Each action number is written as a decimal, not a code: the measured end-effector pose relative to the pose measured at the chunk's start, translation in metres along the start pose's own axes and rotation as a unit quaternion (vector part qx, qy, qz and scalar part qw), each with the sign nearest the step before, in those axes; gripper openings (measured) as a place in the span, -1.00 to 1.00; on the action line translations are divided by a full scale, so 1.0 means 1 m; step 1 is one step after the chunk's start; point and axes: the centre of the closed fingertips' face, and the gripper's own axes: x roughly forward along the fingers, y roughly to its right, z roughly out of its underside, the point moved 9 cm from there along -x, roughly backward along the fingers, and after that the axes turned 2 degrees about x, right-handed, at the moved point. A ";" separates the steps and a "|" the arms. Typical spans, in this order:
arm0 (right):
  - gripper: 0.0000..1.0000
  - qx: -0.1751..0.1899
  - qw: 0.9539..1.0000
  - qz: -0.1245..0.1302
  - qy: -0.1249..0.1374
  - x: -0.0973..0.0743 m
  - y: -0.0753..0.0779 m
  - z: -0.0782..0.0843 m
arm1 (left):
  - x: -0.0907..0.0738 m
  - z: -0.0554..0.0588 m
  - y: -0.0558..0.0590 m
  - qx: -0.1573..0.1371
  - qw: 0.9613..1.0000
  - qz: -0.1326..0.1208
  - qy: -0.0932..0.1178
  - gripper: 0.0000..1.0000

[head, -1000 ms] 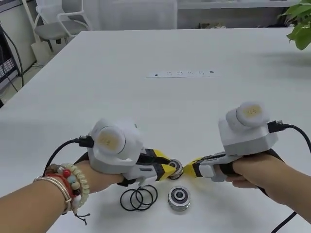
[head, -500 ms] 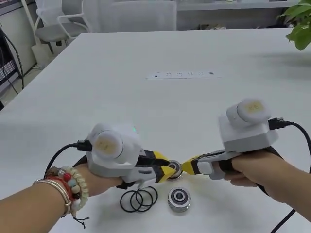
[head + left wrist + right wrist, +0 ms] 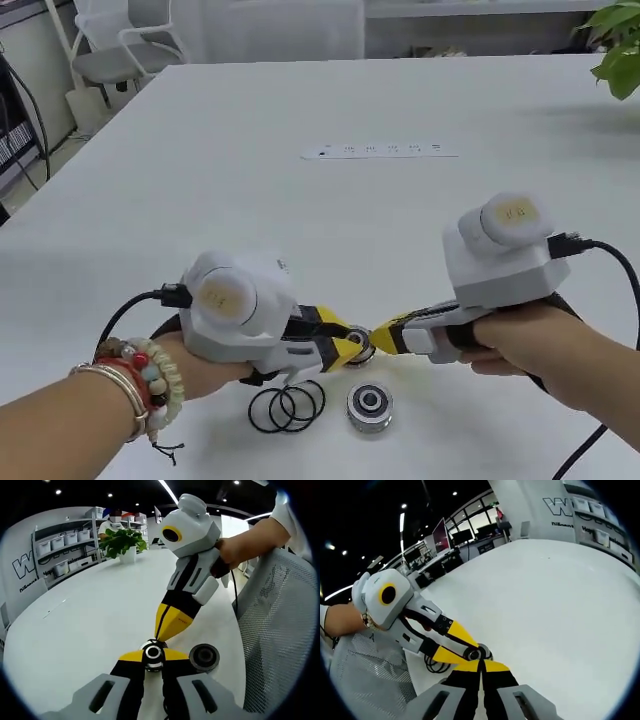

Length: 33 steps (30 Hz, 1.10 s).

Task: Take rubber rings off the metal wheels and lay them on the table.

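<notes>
Close to the near edge of the table (image 3: 300, 220), the two grippers meet tip to tip. The left gripper (image 3: 347, 350) comes in from the left, and its yellow jaws are clenched on a wheel (image 3: 361, 345) held just above the tabletop. In the left gripper view the jaws sit on either side of the wheel (image 3: 152, 654), whose shiny hub faces the camera.

The right gripper (image 3: 382, 341) reaches in from the right, and its tips touch the wheel's right rim. In the right gripper view its jaws are pressed flat together, with the tips at the wheel's (image 3: 476, 653) edge. Whether they pinch a ring there cannot be told.

A second wheel (image 3: 369, 407) lies flat on the table just nearer than the grippers' tips. Just left of it, three black rings (image 3: 285, 408) lie overlapping on the table, below the left gripper.

Far across the table lies a white power strip (image 3: 380, 152). A plant (image 3: 615, 45) shows at the far right corner.
</notes>
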 end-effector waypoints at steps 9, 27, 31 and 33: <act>-1.00 -0.005 1.000 -0.001 0.002 0.000 -0.002 -0.001 | 0.000 0.000 -0.001 -0.005 1.000 0.000 0.001 -0.85; -1.00 -0.012 1.000 -0.005 0.003 0.001 -0.003 -0.001 | 0.000 0.001 0.000 -0.011 1.000 0.001 0.004 -0.85; -1.00 -0.012 1.000 -0.007 0.003 0.000 -0.003 -0.002 | 0.000 0.001 0.000 -0.012 1.000 0.001 0.005 -0.85; -1.00 -0.014 1.000 -0.009 0.004 0.000 -0.004 -0.002 | 0.000 0.001 0.000 -0.012 1.000 0.001 0.005 -0.85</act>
